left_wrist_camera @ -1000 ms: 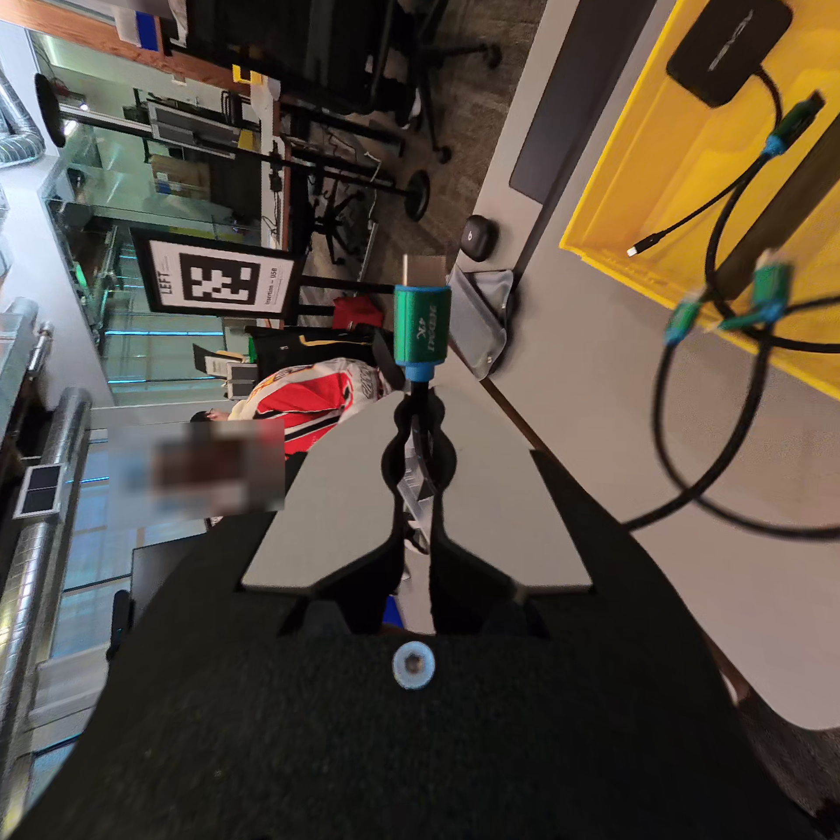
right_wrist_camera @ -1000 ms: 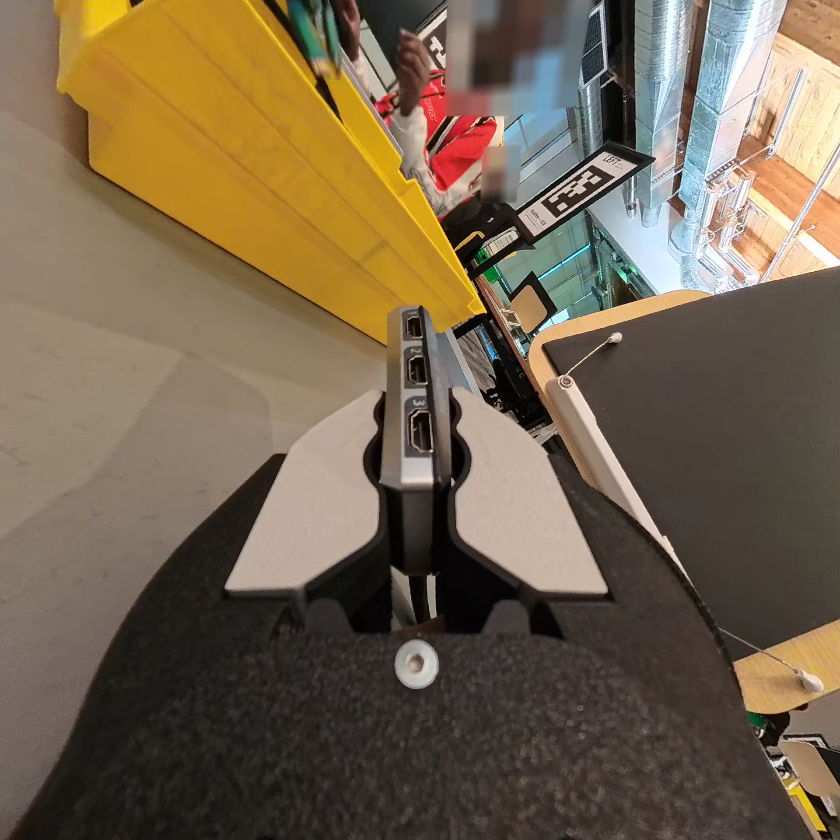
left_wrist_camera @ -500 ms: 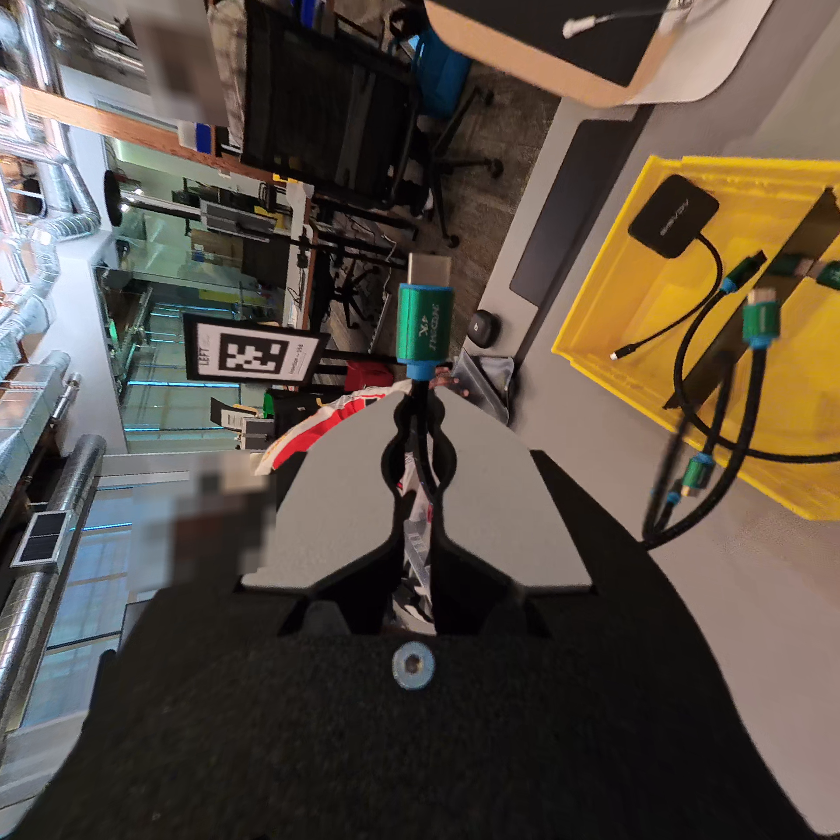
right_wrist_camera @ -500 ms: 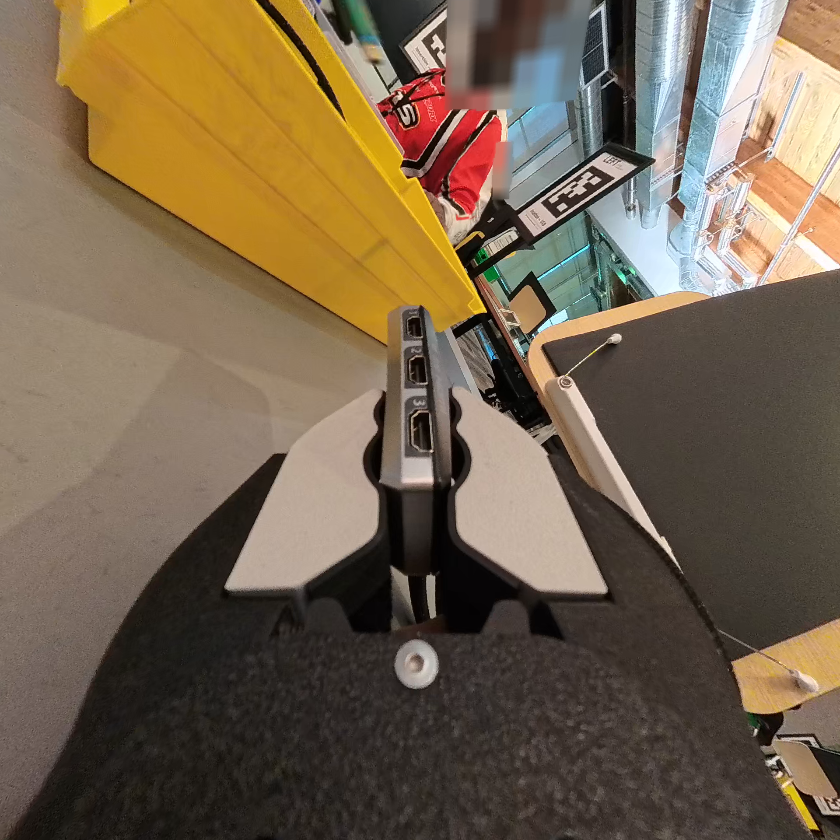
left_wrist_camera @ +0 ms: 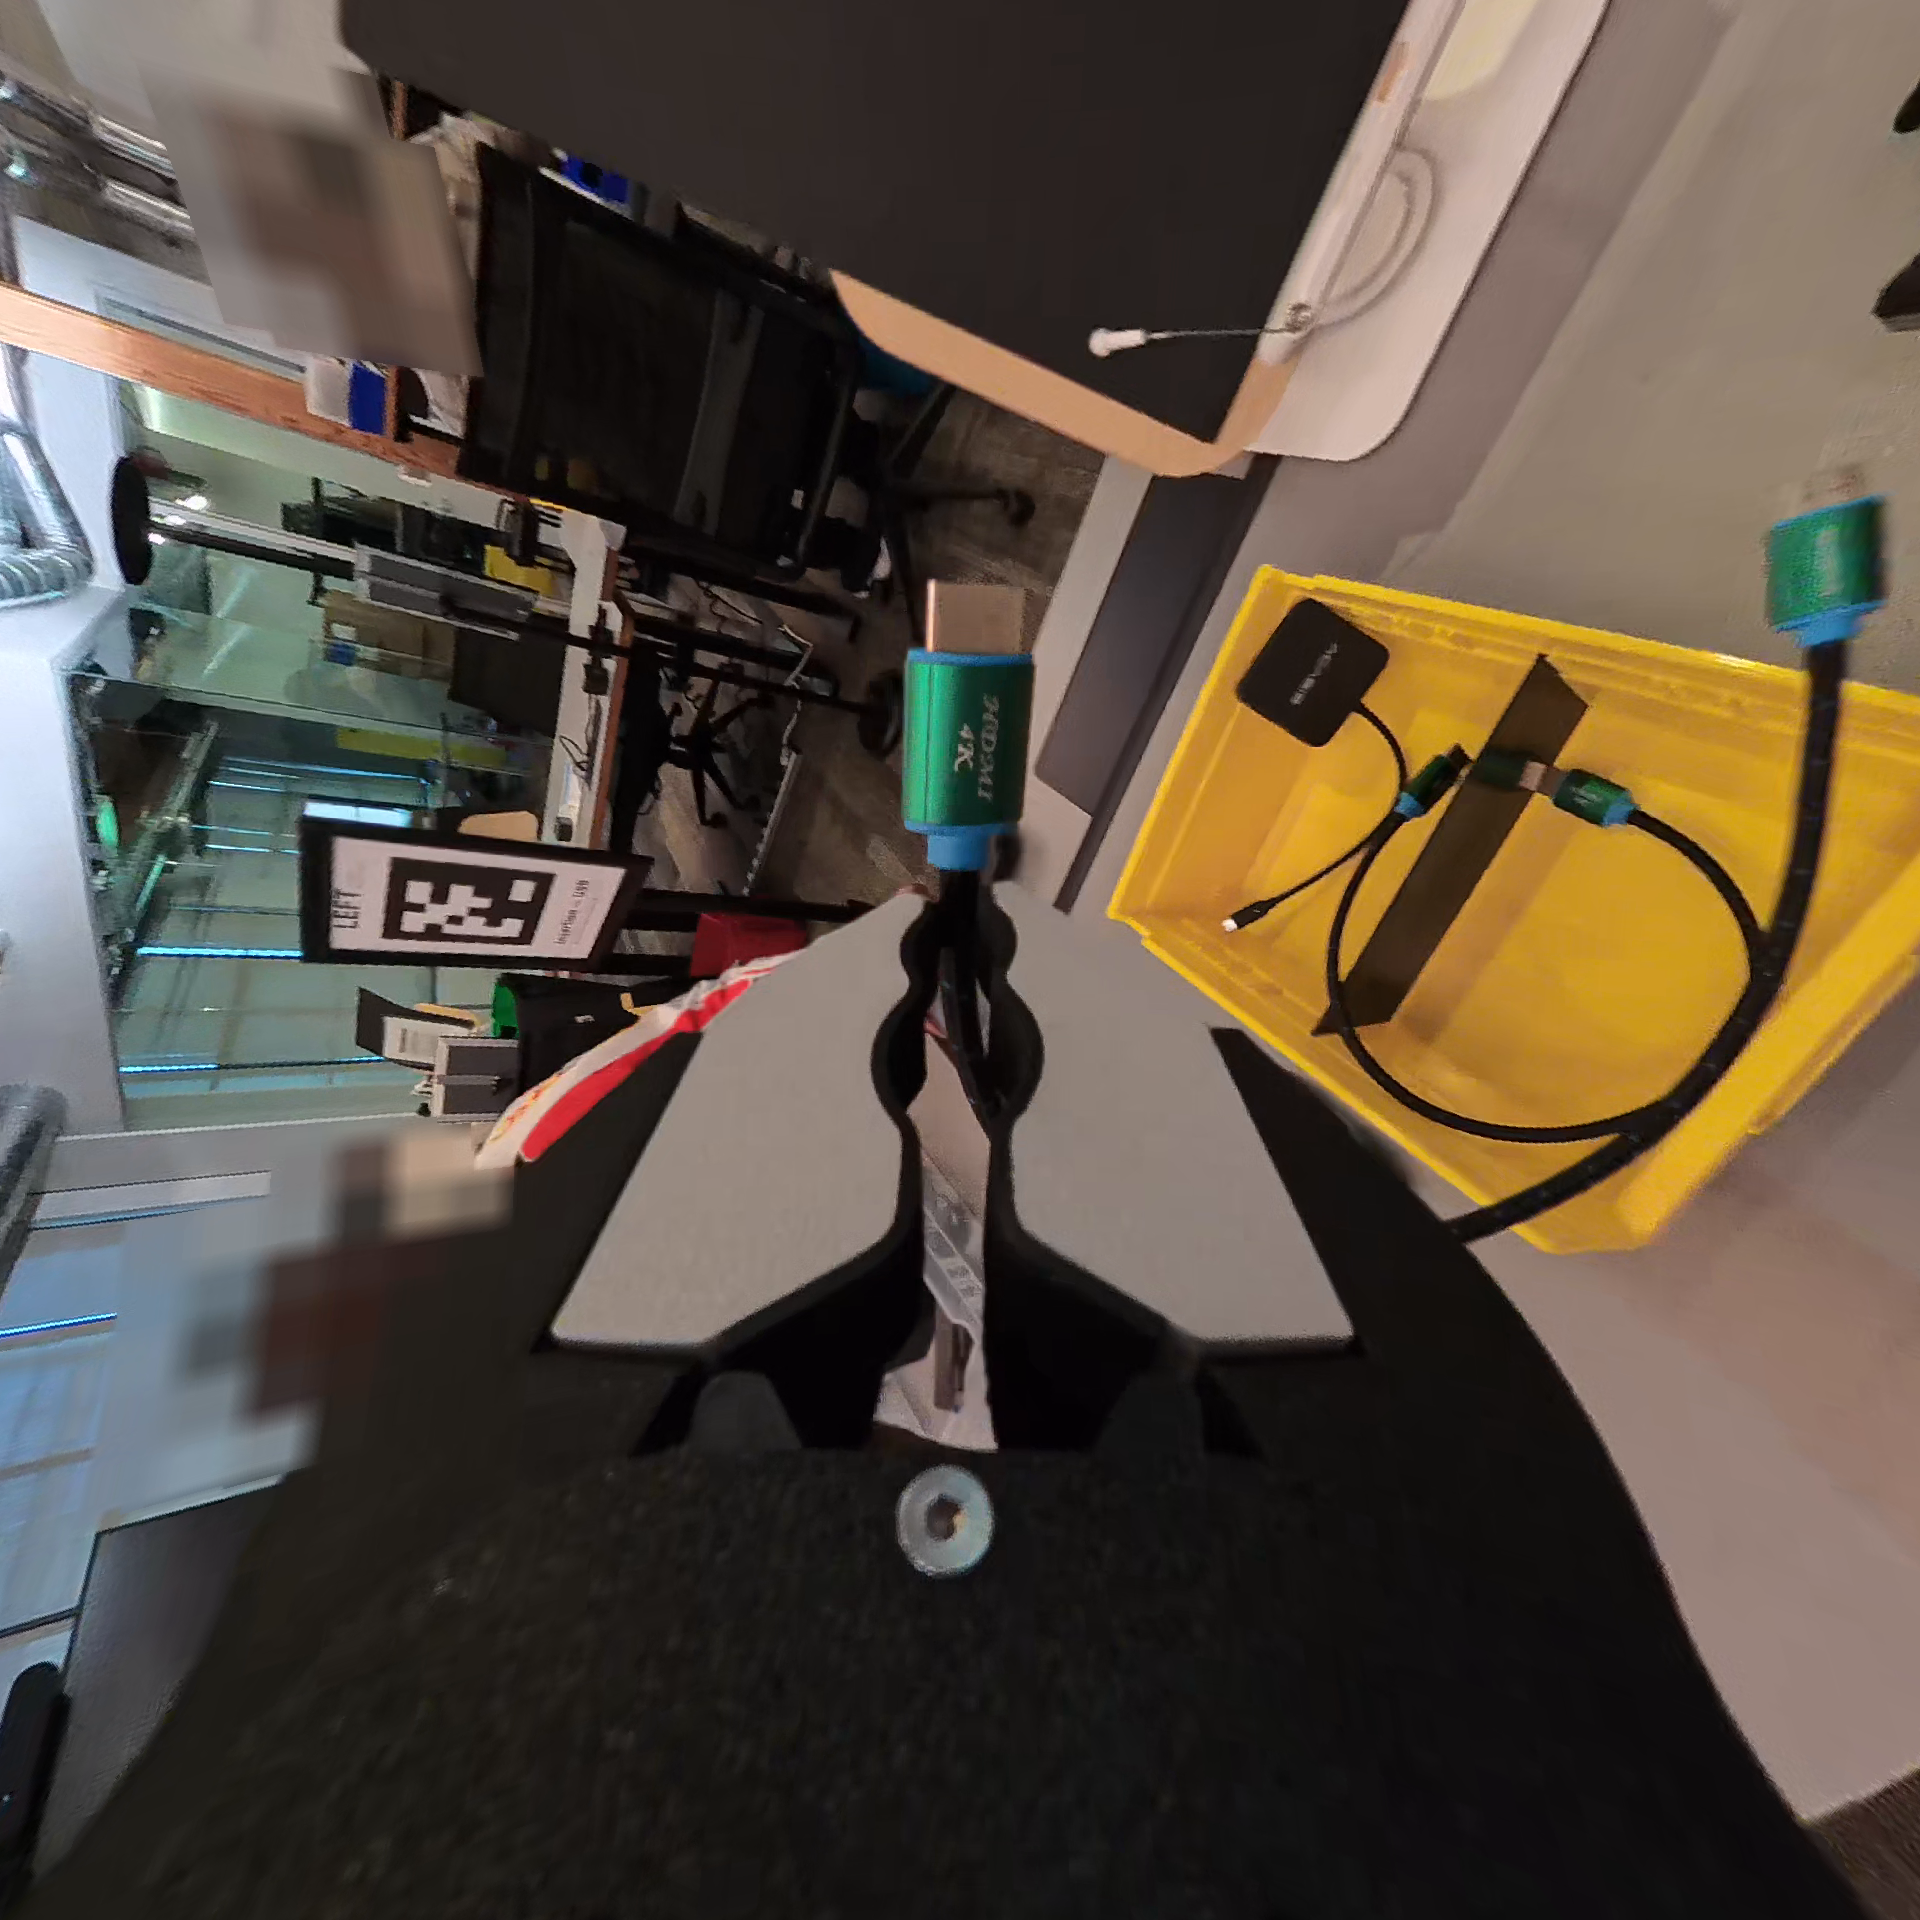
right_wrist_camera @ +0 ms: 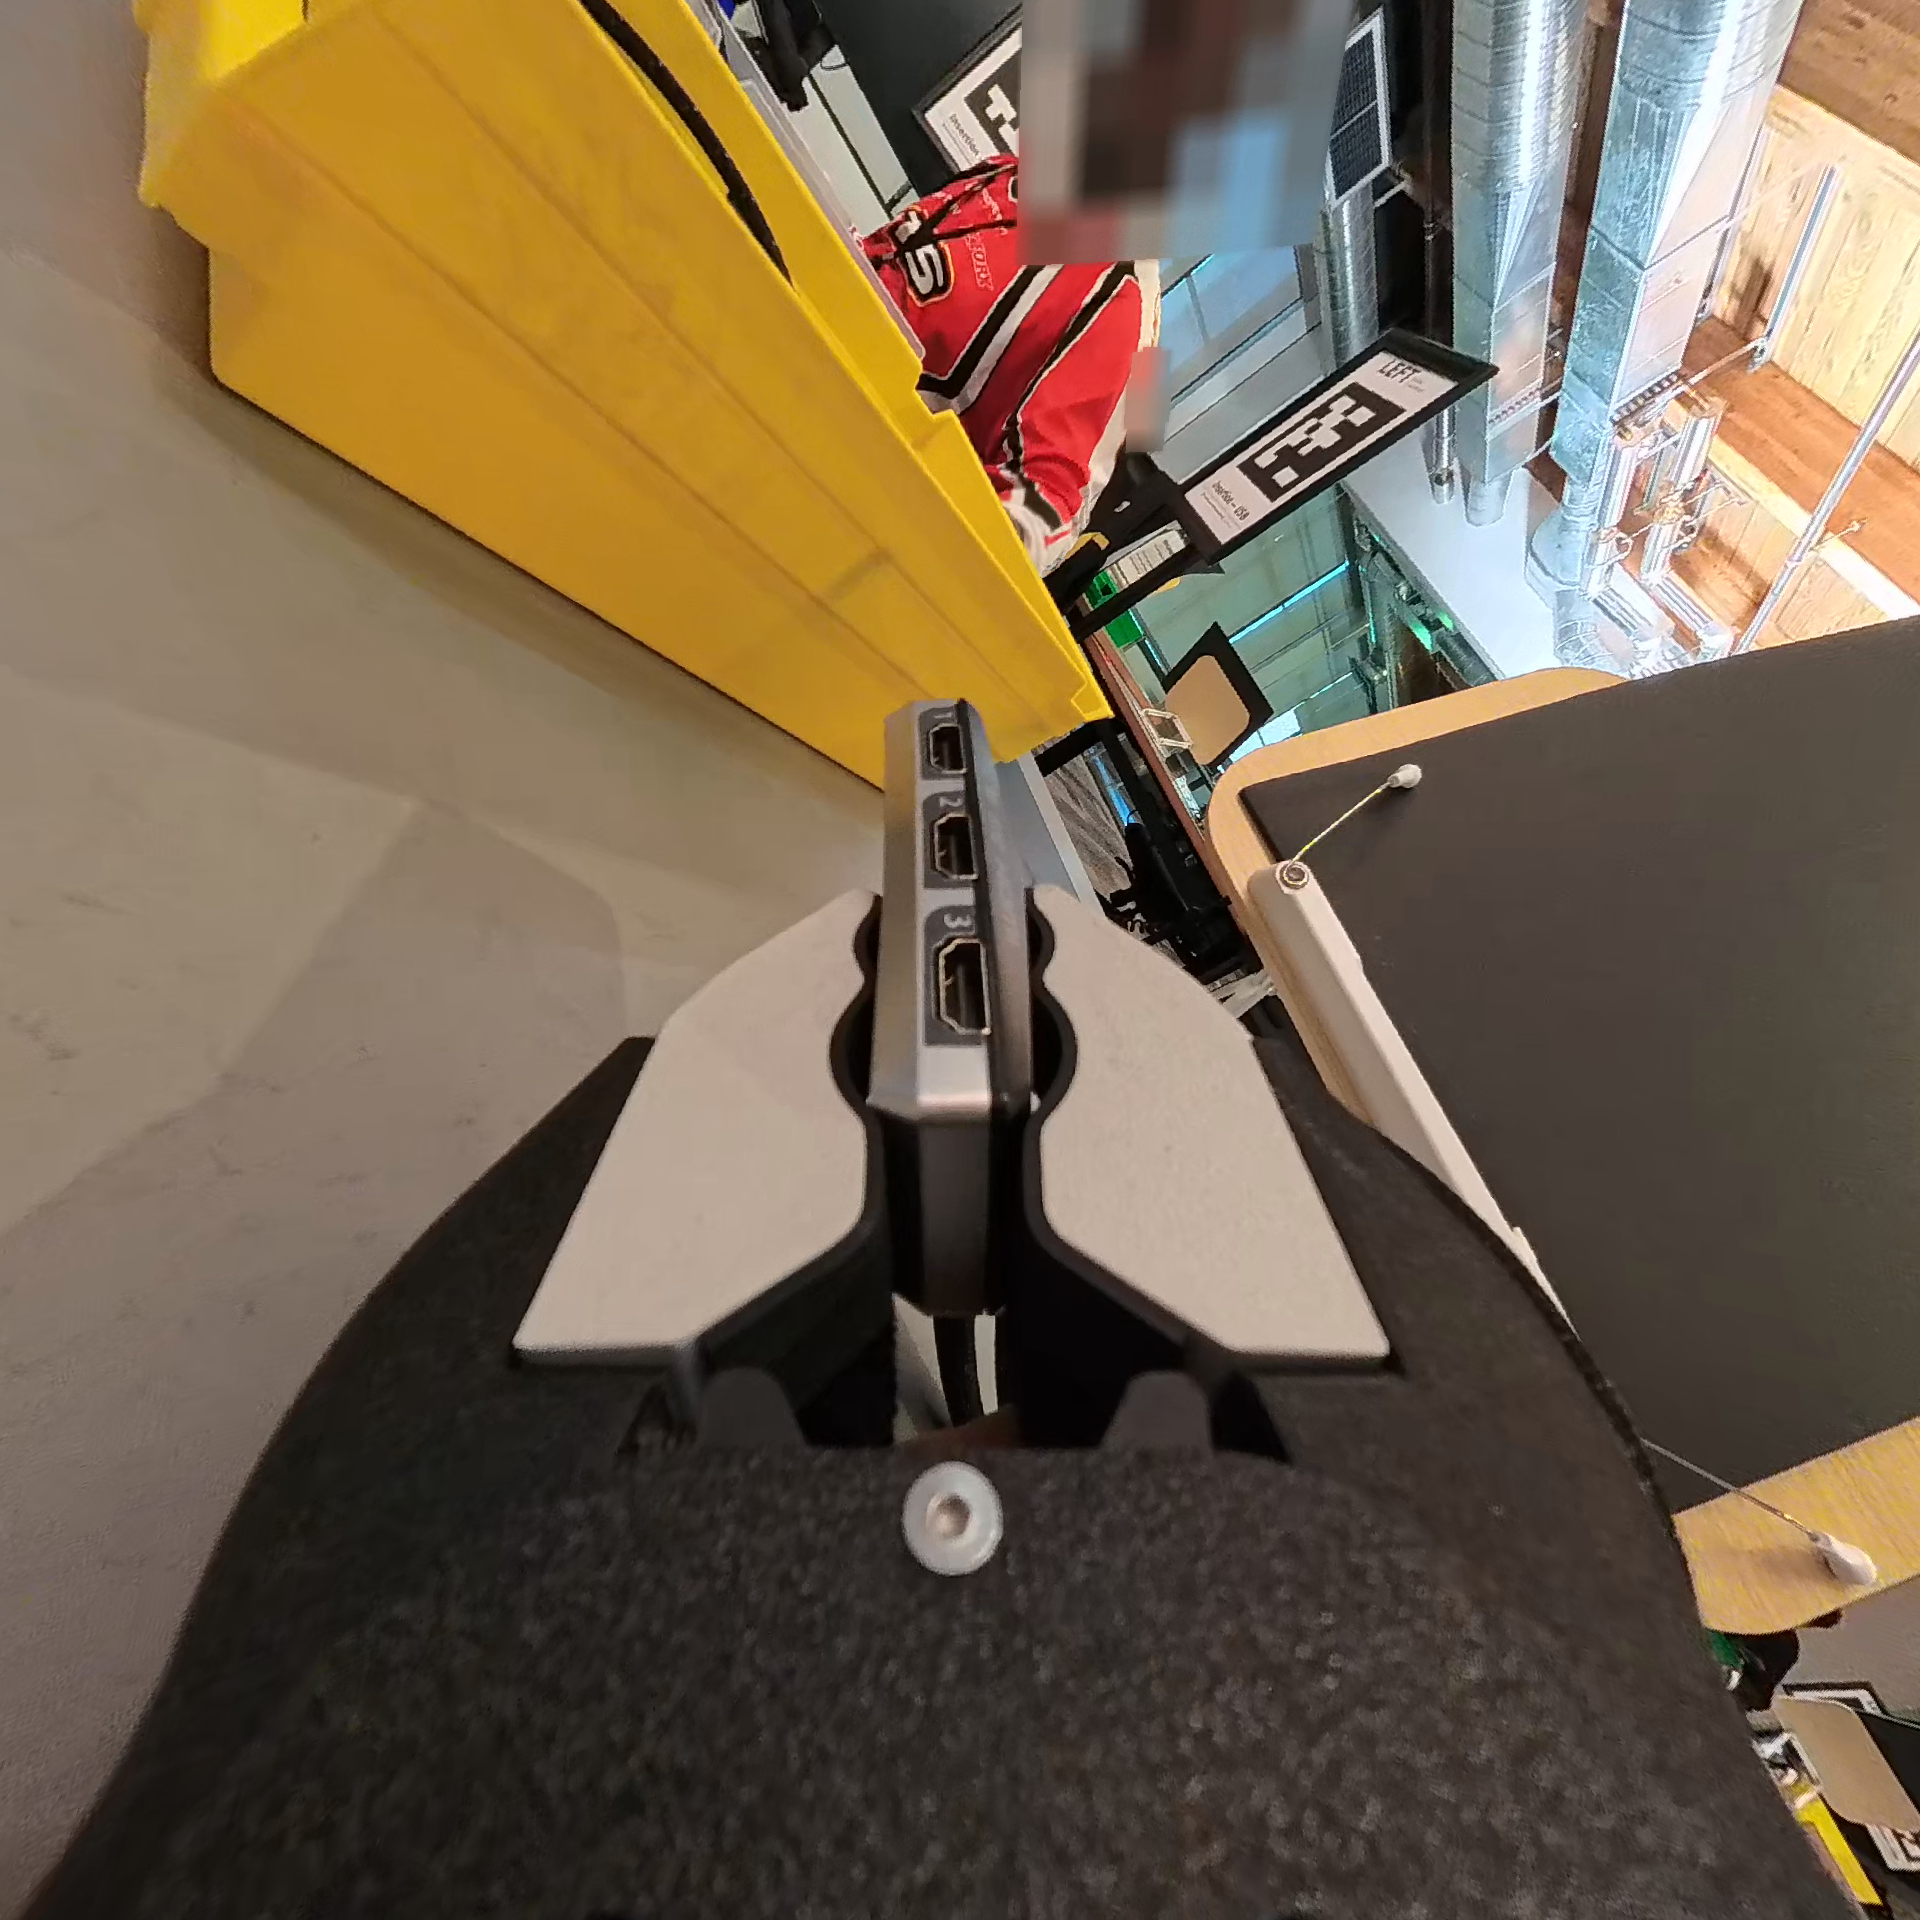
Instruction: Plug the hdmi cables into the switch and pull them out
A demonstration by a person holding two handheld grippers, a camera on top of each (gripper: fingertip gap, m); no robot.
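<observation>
My left gripper is shut on the black braided HDMI cable just below its green plug, which sticks out ahead of the fingertips with its metal tip bare. The cable's other green plug hangs in the air at the right of that view. My right gripper is shut on the grey HDMI switch, held on edge above the grey table. Its three ports face the camera and all three stand empty.
A yellow bin stands on the table and holds a second green-plugged cable and a small black adapter with a thin lead. It also shows in the right wrist view. A black-topped board lies at the right. A person in red stands beyond. Spacing between my two grippers at the tips: around 40 cm.
My left gripper has lifted and swung with the plug still in its grasp, so the yellow bin now sits lower and more fully in view. My right gripper and the switch have hardly moved.
</observation>
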